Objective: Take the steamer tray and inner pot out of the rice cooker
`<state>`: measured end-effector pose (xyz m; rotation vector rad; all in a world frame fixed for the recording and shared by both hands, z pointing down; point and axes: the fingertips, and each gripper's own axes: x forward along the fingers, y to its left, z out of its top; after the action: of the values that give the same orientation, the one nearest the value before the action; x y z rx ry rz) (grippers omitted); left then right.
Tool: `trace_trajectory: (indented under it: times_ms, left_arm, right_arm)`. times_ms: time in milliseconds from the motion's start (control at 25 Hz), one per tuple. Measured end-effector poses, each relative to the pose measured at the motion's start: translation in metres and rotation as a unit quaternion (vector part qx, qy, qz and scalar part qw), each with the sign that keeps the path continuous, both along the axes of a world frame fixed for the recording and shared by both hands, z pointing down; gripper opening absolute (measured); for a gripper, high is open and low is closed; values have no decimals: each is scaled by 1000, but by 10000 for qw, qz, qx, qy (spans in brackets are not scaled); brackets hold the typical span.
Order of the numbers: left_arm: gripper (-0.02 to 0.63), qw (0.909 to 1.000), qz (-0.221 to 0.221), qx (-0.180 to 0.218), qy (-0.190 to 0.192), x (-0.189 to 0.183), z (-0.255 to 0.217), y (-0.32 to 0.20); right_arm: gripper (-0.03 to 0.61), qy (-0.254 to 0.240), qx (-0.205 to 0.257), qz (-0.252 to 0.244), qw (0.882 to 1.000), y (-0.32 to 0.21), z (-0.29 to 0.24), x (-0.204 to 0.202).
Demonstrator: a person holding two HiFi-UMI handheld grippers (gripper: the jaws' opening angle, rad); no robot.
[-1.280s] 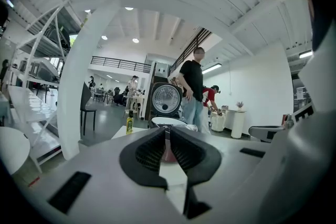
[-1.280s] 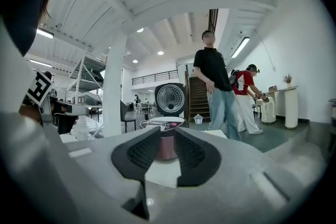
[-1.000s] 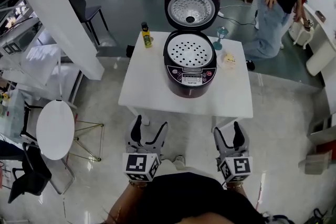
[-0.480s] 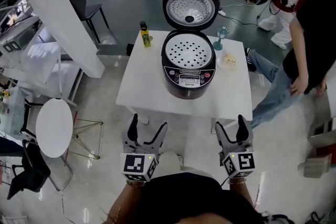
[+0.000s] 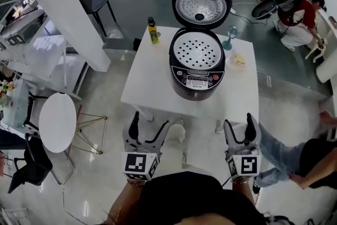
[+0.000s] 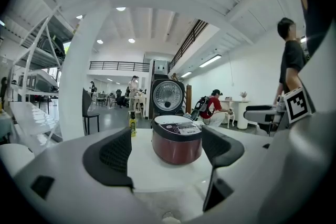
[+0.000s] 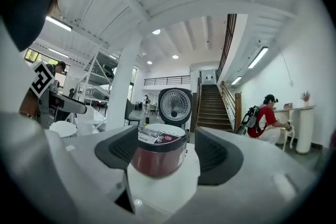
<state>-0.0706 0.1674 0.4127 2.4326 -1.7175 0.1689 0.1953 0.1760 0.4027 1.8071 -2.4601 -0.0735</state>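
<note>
A: Where is the steamer tray found?

B: The steamer tray [image 5: 198, 50] is seated in the open top of the rice cooker [image 5: 197, 68], which is placed on the table [image 5: 152, 81]. The inner pot is hidden under the tray.

A: And the hand-held grippers?

B: Both are held well in front of the rice cooker, off the table. The left hand-held gripper [image 5: 149, 124] is released and empty. The jaws of the right hand-held gripper [image 5: 240, 125] are closing, but nothing is gripped between them.

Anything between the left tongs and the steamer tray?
Nothing visible. The rice cooker's lid stands open, the steamer tray lies exposed, and only bare white table separates it from the left tongs.
</note>
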Motion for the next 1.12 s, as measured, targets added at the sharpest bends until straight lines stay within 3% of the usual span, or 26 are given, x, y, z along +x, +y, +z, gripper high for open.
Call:
trace_trajectory:
  times_ms: [240,520,760,1120]
  left_arm:
    - [399,10000,29,-2,8,1,3,-44]
    - [399,9999,81,49,79,3,-15,-126]
    - [399,9988,356,-331,89,11,-8,-188]
    - [399,9944,804,-658,209,14,1,-263]
  right_arm:
    - [338,-84,-128,-115,9998,-46,7,-6]
    - [338,70,-545,75,9985,-128,7,6]
    - [339,174,-980,339,9945,-186,13,12]
    - [338,221,-1131,673,9911,-244,23,15]
